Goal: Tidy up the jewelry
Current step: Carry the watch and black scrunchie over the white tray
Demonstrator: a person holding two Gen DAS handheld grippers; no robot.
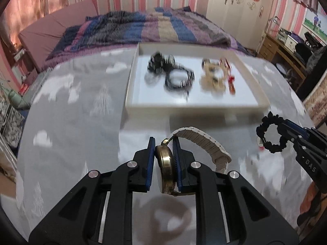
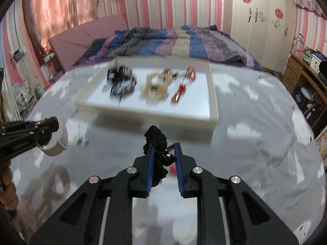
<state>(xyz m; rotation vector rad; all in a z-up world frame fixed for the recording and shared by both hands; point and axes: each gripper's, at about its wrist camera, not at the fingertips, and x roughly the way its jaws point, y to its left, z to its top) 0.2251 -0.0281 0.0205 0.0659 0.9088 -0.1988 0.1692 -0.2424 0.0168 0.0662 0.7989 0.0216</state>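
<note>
The left gripper (image 1: 163,143) has its fingers (image 1: 150,153) clamped narrow on a gold-cased watch (image 1: 166,169), pinching the round case edge-on between the blue pads. The watch's pale link band (image 1: 206,143) arches up and out past the fingertips and curls down on the right finger's outer side, the whole piece lifted clear of the counter (image 1: 81,122), whose glossy grey cover shows white clouds and trees.

The right gripper (image 2: 164,149) holds a black fabric bracelet (image 2: 156,138). Its fingers (image 2: 178,163) stand somewhat apart, with the ruffled loop pressed against the left pad and bulging up beyond the fingertips; a small dark bead hangs between the pads. Seen from the left gripper's camera, that bracelet hangs as an open ring off to the right of the left fingers.

Ahead of both pairs of fingers sits a shallow white tray (image 1: 194,109), near but not touching either. Inside it, blurred, lie a heap of black pieces (image 1: 169,71) toward its left, a beige beaded bracelet (image 1: 212,77) in the middle, and a red-and-gold piece (image 1: 229,75) just beside that on the right. Beyond the tray lies a bed (image 1: 143,26) with a striped blanket.
</note>
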